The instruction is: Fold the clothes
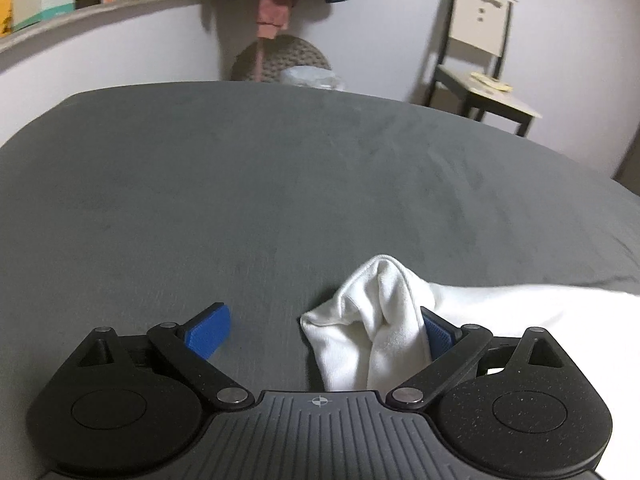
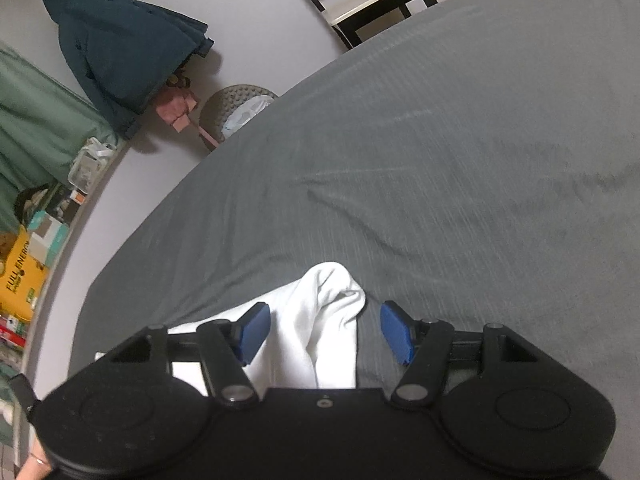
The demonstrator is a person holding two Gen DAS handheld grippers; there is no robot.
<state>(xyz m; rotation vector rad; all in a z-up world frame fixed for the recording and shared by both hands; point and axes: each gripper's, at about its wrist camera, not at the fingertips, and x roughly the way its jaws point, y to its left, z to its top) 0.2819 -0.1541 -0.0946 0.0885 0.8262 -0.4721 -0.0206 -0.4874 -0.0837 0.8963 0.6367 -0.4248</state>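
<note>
A white garment [image 1: 372,332] lies bunched on the grey bed sheet [image 1: 280,184], its body trailing off to the right. My left gripper [image 1: 322,332] stands wide open over it. The raised fold rests against the right blue pad [image 1: 438,334], while the left blue pad [image 1: 208,332] is well clear of the cloth. In the right wrist view another bunched corner of the white garment [image 2: 320,320] rises between the fingers of my right gripper [image 2: 325,332], which is open. The left pad [image 2: 254,330] lies beside the cloth and the right pad [image 2: 396,332] stands apart from it.
Beyond the bed's far edge stand a dark-framed chair [image 1: 476,60] and a woven basket [image 1: 280,60]. A dark jacket [image 2: 120,52] hangs on the wall. A shelf with boxes [image 1: 44,0] runs along the left. A person's hand [image 2: 34,466] shows at the lower left.
</note>
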